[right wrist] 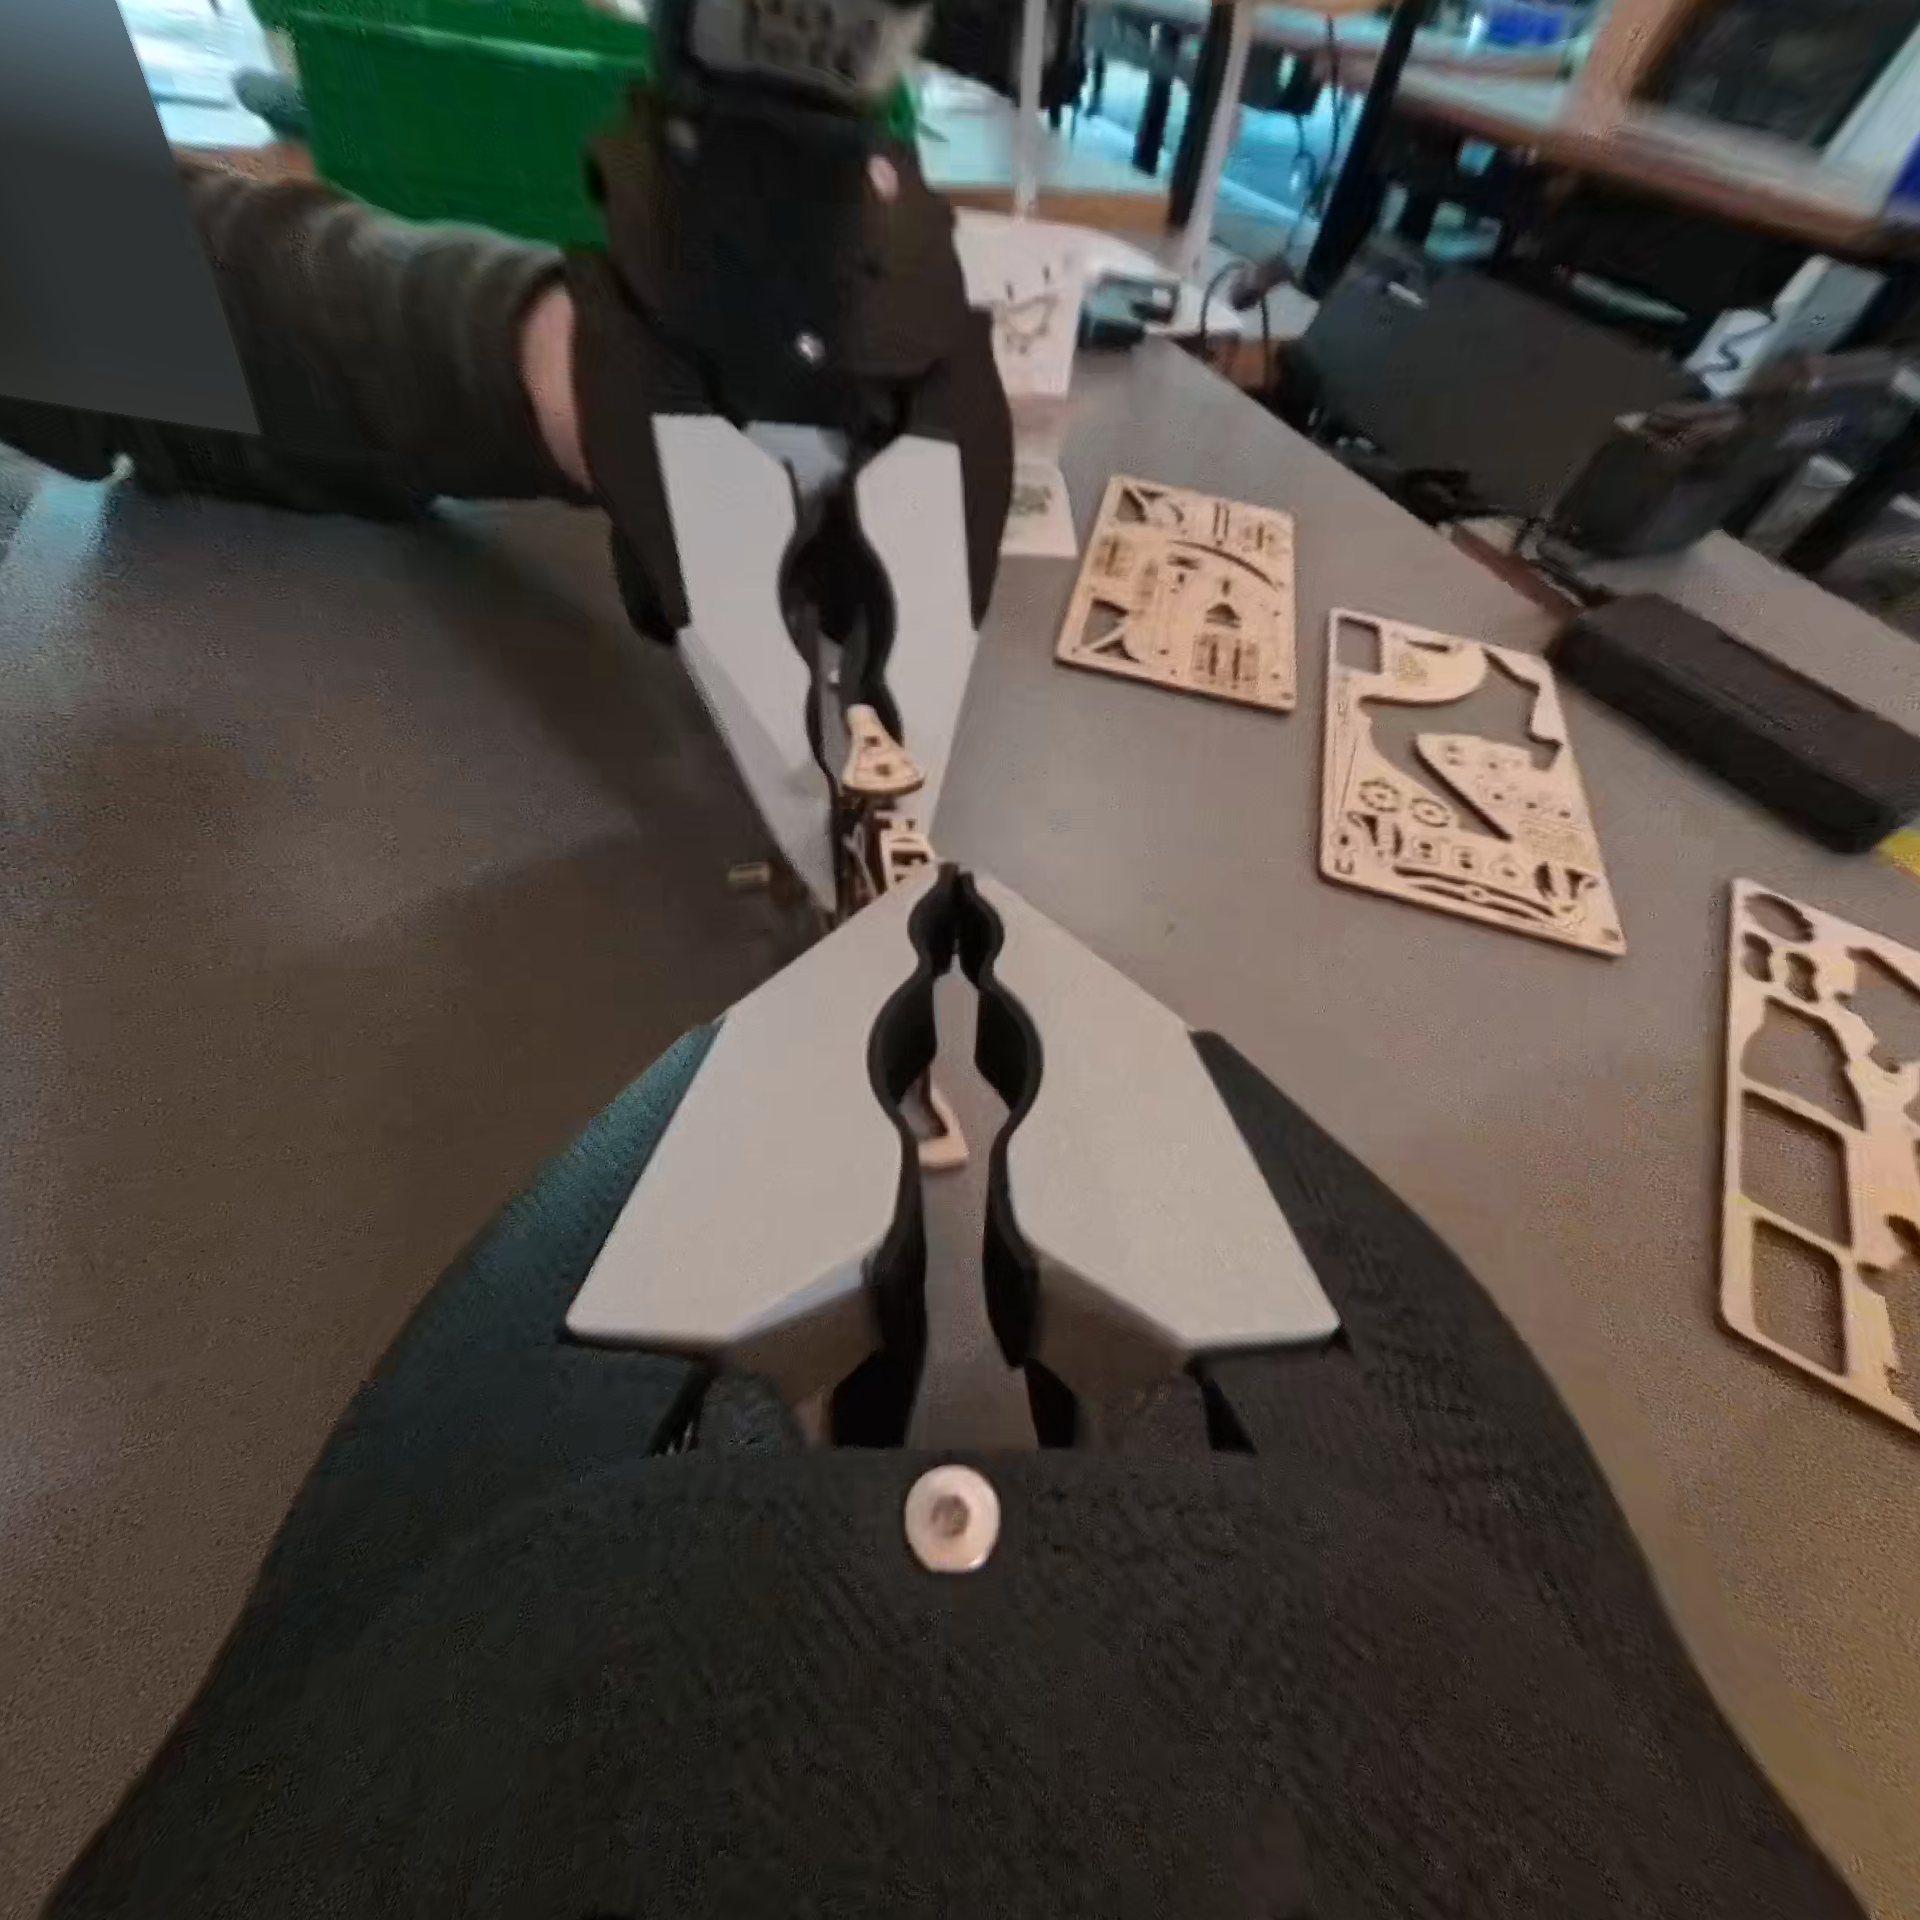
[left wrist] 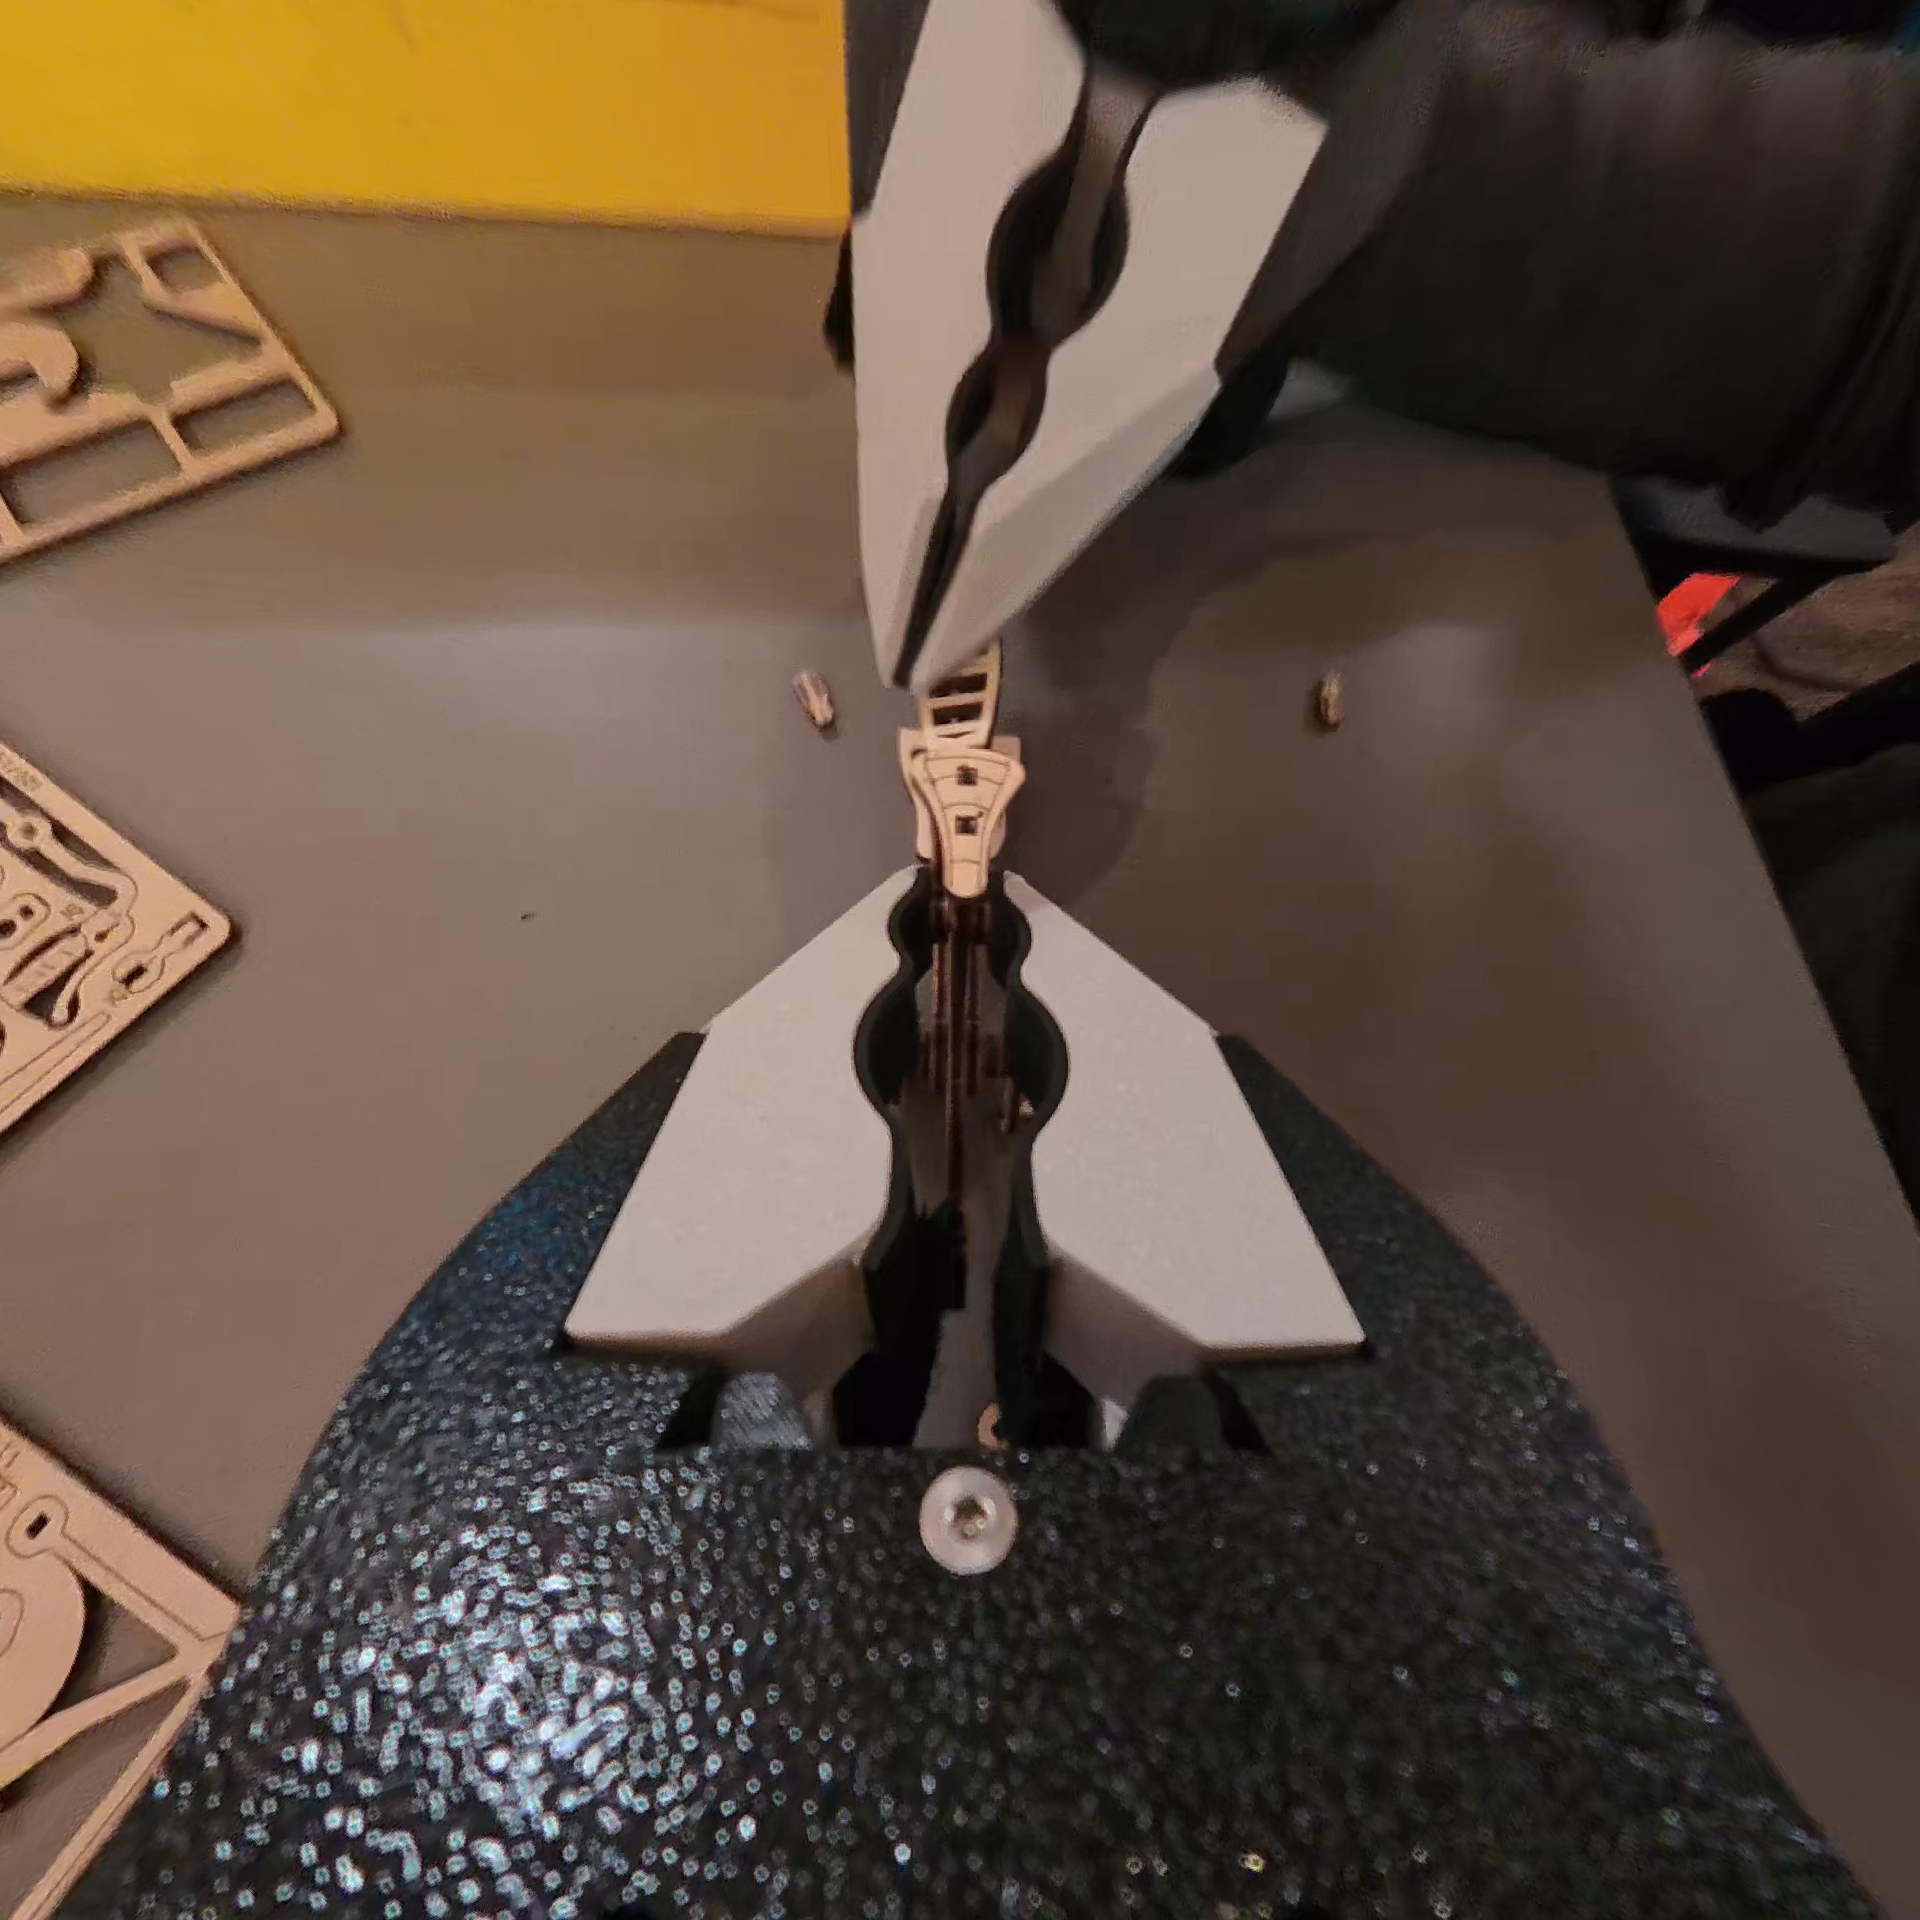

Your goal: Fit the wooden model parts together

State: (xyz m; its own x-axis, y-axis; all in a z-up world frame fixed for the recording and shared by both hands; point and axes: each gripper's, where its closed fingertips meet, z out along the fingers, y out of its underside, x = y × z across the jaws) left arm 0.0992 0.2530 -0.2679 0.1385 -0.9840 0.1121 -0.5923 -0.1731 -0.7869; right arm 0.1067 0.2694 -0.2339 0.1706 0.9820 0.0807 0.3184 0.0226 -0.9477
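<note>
My left gripper [left wrist: 961, 883] is shut on a partly built wooden model [left wrist: 961, 810], a stack of thin light plywood layers that sticks out past its fingertips. My right gripper [left wrist: 914, 670] comes in from above, shut on a small slotted wooden part [left wrist: 971, 696] that touches the model's far end. In the right wrist view my right gripper [right wrist: 954, 883] is shut, with a bit of wooden part [right wrist: 940, 1143] showing through the gap between its fingers. The left gripper [right wrist: 878, 831] stands just beyond it, holding the model [right wrist: 878, 769].
Several laser-cut plywood sheets lie on the grey table [right wrist: 312, 831]: to the left [left wrist: 156, 395] [left wrist: 83, 935] in the left wrist view, to the right [right wrist: 1184, 592] [right wrist: 1455, 790] [right wrist: 1818, 1143] in the right wrist view. Two small pegs [left wrist: 816, 696] [left wrist: 1328, 701] lie near the model. A black box [right wrist: 1735, 717] sits at the table's edge. Tip to tip, the grippers are about 4 cm apart.
</note>
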